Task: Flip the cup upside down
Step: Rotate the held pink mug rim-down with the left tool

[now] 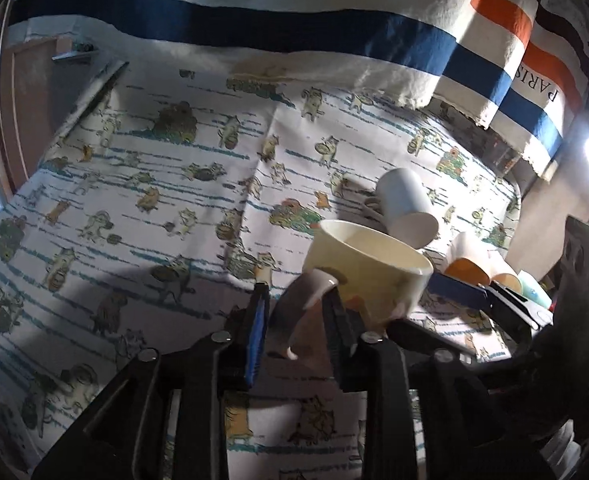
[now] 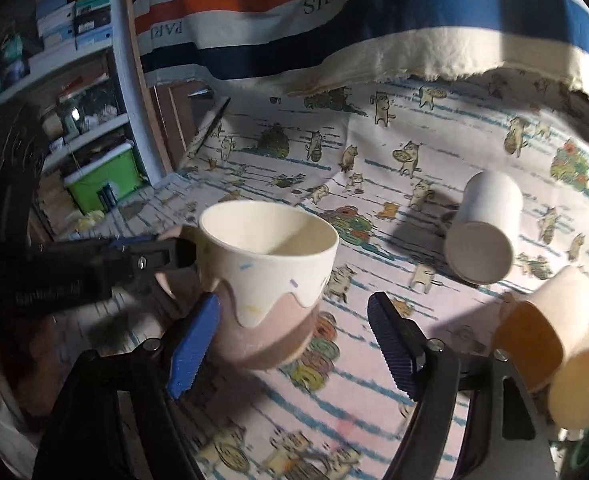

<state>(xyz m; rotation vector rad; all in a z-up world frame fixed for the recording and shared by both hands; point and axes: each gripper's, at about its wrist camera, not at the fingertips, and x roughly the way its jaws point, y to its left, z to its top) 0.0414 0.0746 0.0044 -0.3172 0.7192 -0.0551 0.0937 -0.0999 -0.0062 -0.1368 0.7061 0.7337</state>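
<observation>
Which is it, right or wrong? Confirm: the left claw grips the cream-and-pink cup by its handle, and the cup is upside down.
Wrong on one point. The left claw does grip the cream-and-pink cup by its handle, but the cup is upright, mouth up; the right wrist view shows it.

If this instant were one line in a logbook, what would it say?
left gripper: shut on cup handle | cup: mouth up, unflipped | right gripper: open beside cup
</observation>
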